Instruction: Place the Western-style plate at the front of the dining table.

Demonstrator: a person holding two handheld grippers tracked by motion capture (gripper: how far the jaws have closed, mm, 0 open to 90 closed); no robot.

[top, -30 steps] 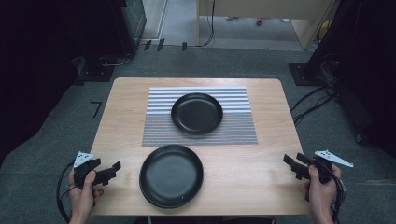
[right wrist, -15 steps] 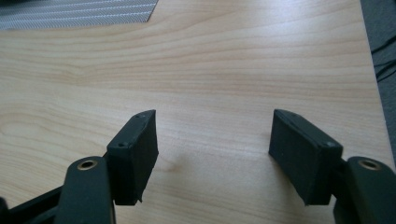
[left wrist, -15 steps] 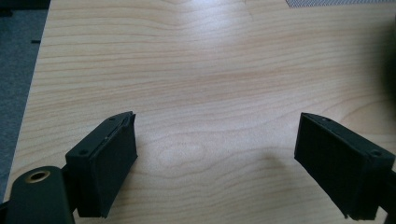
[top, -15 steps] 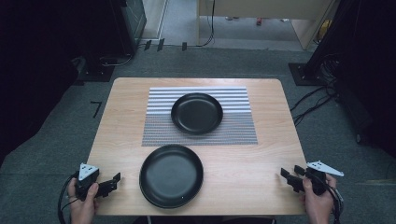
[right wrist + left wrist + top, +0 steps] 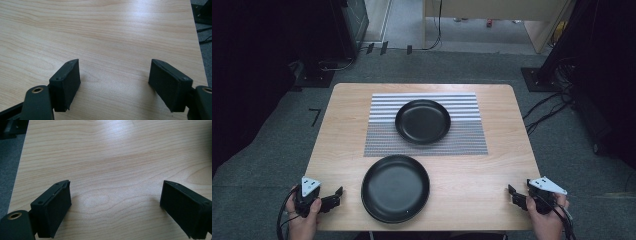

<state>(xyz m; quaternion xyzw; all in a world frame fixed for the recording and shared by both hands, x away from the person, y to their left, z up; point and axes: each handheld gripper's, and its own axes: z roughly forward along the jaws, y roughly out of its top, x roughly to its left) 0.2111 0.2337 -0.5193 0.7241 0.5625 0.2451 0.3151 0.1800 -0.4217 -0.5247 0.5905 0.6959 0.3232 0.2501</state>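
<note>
Left tool and right tool, both released and empty, rest at the near corners of the table.

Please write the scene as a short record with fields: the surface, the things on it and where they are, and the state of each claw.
surface: wooden table
mat: striped placemat, far centre of the table
far plate: black plate, on the placemat
near plate: black plate, on bare wood near the front edge
left claw: open, holding nothing, at the front left
right claw: open, holding nothing, at the front right
</note>
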